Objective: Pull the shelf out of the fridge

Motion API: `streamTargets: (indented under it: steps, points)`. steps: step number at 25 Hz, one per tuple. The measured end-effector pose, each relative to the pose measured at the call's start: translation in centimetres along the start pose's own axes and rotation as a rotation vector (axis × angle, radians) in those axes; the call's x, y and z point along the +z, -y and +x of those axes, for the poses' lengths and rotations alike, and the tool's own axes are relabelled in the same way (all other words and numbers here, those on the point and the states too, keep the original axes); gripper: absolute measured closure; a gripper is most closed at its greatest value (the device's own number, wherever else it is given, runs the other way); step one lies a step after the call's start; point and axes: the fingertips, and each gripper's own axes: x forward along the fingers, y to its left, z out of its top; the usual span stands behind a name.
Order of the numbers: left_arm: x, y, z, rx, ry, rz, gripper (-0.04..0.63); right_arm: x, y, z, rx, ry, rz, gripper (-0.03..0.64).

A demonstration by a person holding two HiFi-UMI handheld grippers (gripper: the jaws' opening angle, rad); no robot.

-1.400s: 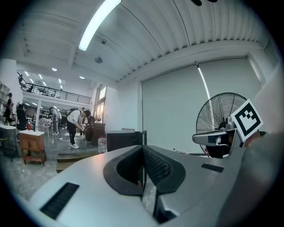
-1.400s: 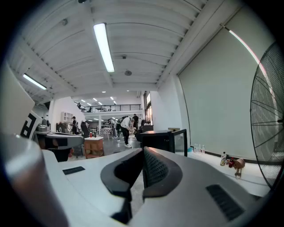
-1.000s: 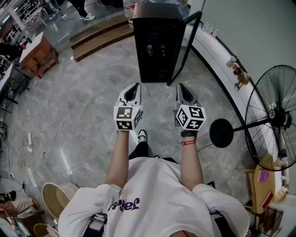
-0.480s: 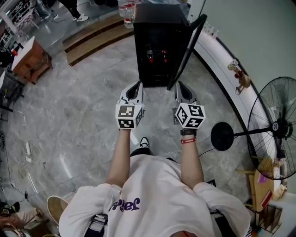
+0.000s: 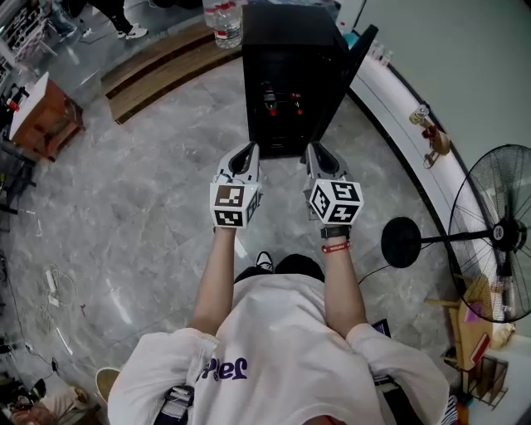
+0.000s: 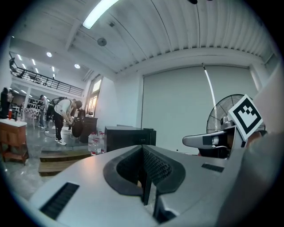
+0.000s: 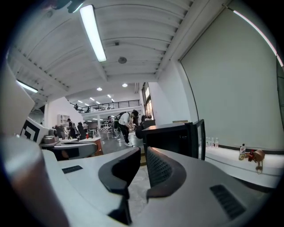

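Observation:
A black fridge [image 5: 286,75] stands on the marble floor ahead, its door [image 5: 344,79] swung open to the right. Inside the dark cabinet I see red-topped items [image 5: 282,100]; the shelf itself is hard to make out. My left gripper [image 5: 246,154] hovers just short of the fridge's lower front, shut with nothing in it. My right gripper [image 5: 317,154] is level with it near the door's edge. Its jaws are opening, with a narrow gap and nothing between the pads [image 7: 157,166]. The fridge [image 7: 171,137] lies straight ahead in the right gripper view.
A standing fan [image 5: 498,224] is at the right. A white curved ledge [image 5: 398,108] with small items runs along the wall. A low wooden platform [image 5: 158,62] and a water bottle [image 5: 226,21] sit left of the fridge. A wooden table [image 5: 41,112] is far left. People stand in the background.
The person has stepped nearer the fridge, and both grippers have come forward to its front. The fridge door has swung slightly wider.

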Motion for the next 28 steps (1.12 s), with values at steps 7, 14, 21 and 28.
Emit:
streamTargets:
  steps: [7, 14, 21, 28]
  points:
    - [-0.3, -1.9, 4.7, -0.017, 0.007, -0.005, 0.577, -1.0, 2.2, 4.8, -0.011, -0.021, 0.040, 0.540]
    - [-2.1, -2.8, 8.5, -0.016, -0.004, -0.011, 0.578, -2.4, 4.6, 9.0, 0.004, -0.029, 0.067, 0.523]
    - [-3.2, -4.3, 13.1, 0.009, -0.002, -0.021, 0.577, -4.7, 7.2, 14.2, 0.027, -0.068, 0.079, 0.505]
    - [-5.3, -6.3, 17.0, 0.006, -0.023, -0.023, 0.578, -7.7, 9.8, 19.0, 0.022, -0.085, 0.124, 0.480]
